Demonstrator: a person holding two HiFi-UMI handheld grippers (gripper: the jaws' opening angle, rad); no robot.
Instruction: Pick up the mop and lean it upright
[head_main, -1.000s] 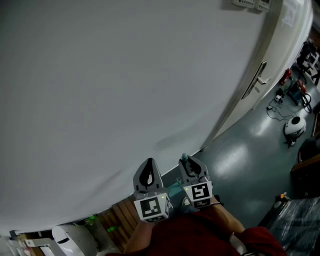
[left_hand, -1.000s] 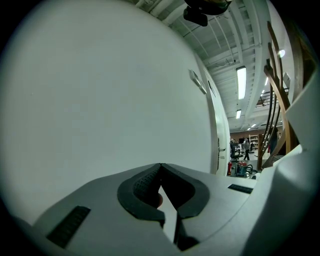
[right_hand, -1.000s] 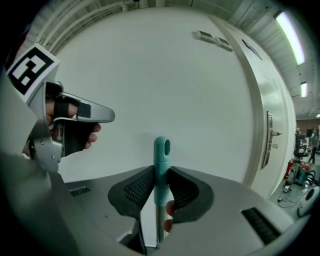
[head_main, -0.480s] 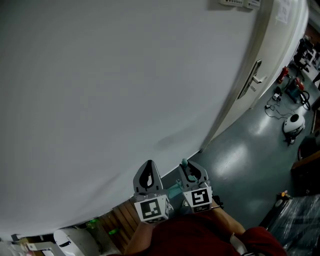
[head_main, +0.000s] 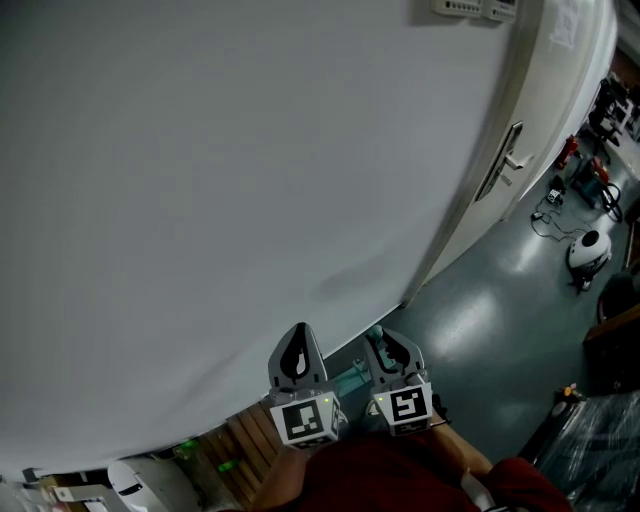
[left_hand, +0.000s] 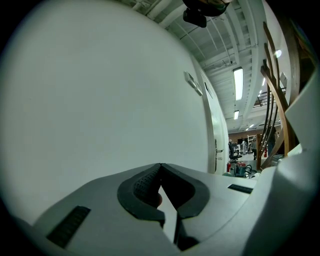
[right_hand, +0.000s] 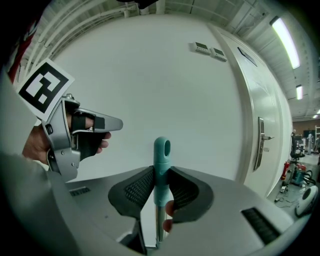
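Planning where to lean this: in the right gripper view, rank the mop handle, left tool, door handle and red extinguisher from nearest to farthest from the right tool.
1. Mop handle: clamped in the right tool.
2. Left tool: close by, to the left.
3. Door handle: on the door, right.
4. Red extinguisher: far right, past the door.

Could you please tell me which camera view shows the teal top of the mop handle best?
The right gripper view: the mop handle sits centred, clamped between the right tool's pads. The head view shows just a teal sliver at that tool; the left gripper view shows none of it.
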